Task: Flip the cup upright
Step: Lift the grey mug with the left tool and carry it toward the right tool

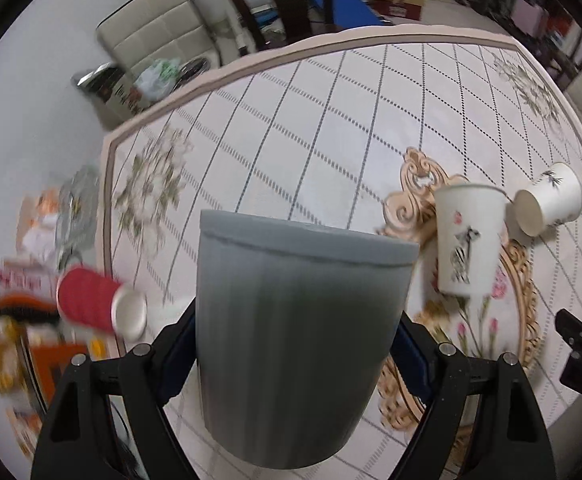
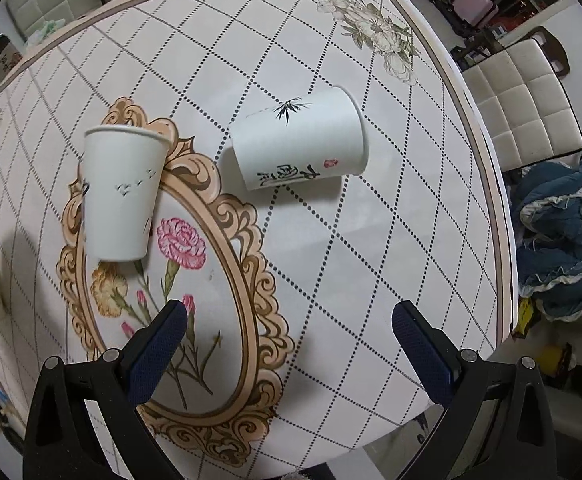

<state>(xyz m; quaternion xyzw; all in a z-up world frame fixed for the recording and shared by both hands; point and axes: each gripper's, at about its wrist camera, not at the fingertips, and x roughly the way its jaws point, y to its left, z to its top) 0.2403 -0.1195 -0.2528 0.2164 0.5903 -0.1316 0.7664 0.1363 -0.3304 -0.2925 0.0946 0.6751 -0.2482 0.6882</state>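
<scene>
My left gripper was clenched on the grey cup, which filled the space between my blue pads with its rim up and its base toward me, tilted a little to my right. It hung above the table, not resting on it. Ahead and to the right of those jaws stood a white cup, upright on the gold frame print, and just beyond it a second white cup lay on its side, open end toward me, the two almost touching. Off to my left, near the table's edge, a red cup lay on its side; that part of the view was blurred, so I could not tell whether it was on the table or past it.

My right gripper was released, jaws spread wide and holding nothing. Ahead of them lay the toppled cup, mouth to the right, with the standing cup ahead and left. A chair sat beyond the table on the right.
</scene>
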